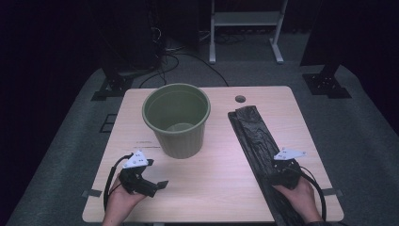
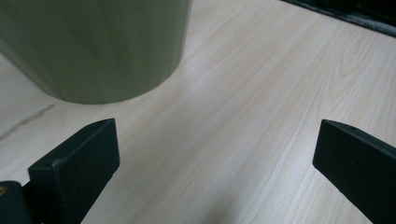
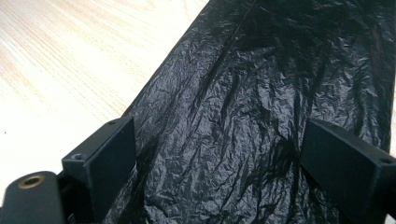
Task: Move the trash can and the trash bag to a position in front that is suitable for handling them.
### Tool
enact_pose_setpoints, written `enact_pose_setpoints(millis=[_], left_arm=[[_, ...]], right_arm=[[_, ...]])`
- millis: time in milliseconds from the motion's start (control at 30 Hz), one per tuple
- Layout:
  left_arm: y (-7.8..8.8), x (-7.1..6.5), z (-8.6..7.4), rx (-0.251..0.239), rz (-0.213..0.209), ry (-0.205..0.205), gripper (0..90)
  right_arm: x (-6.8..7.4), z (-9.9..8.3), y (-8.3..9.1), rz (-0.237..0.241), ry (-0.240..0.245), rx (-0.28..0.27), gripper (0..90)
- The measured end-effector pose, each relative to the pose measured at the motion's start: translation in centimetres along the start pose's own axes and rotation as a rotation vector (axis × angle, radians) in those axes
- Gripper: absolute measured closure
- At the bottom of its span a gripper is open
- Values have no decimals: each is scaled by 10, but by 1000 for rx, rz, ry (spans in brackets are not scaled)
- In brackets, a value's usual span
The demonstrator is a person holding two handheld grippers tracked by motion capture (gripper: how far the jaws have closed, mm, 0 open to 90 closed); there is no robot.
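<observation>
- While you hold both tools low at the near edge of the light wood table (image 1: pixel 221 188), a green plastic bin (image 1: pixel 177 118) stands upright toward the far left of the tabletop, its mouth open to the camera above.
- Your left gripper (image 1: pixel 157 185) sits at the near left, well short of the bin's base, with its grey three-cornered plate on top and a black cable looping round your left hand (image 1: pixel 123 200).
- In the left gripper view, your left gripper's (image 2: pixel 215 154) jaws stand wide apart with bare wood grain between them; nothing is held. The bin's curved green wall (image 2: pixel 98 46) rises ahead and to the left of the jaws, apart from them.
- A long black bin bag (image 1: pixel 256 141), folded flat into a strip and crinkled, lies along the right side of the table, running from near the small round hole (image 1: pixel 240 99) in the tabletop down to the near edge and past it.
- Your right gripper (image 1: pixel 281 165) rests over the near part of that strip, with your right hand (image 1: pixel 296 195) behind it.
- In the right gripper view, your right gripper's (image 3: pixel 217 154) jaws are spread apart, one on each side above the black bag (image 3: pixel 261 102), which lies between them unclamped. Whether the jaw tips touch the plastic, I cannot tell.
- Beyond the table you have grey carpet, cables and a white stand's legs (image 1: pixel 244 33).
</observation>
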State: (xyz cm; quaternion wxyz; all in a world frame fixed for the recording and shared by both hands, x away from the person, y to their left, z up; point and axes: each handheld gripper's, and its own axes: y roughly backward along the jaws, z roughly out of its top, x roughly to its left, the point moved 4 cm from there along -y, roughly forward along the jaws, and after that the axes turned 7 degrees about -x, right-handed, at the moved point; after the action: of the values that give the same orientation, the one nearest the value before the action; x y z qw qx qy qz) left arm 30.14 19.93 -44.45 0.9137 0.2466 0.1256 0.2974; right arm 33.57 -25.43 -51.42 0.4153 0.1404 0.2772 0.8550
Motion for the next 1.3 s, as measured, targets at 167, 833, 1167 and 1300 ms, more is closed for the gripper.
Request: enact_pose_setpoints(millis=[167,833,1167,1300], left_arm=[[12,3,11,-20,9,8,0],[39,20,71,-73,3,13,0],[47,34,97,-88,22,14,0],[48,42,105,-97,28,20,0]], right_arm=[[0,0,0,0,-2,0,96],[0,0,0,0,-2,0,95],[0,0,0,0,-2,0,95],[0,0,0,0,-2,0,96]])
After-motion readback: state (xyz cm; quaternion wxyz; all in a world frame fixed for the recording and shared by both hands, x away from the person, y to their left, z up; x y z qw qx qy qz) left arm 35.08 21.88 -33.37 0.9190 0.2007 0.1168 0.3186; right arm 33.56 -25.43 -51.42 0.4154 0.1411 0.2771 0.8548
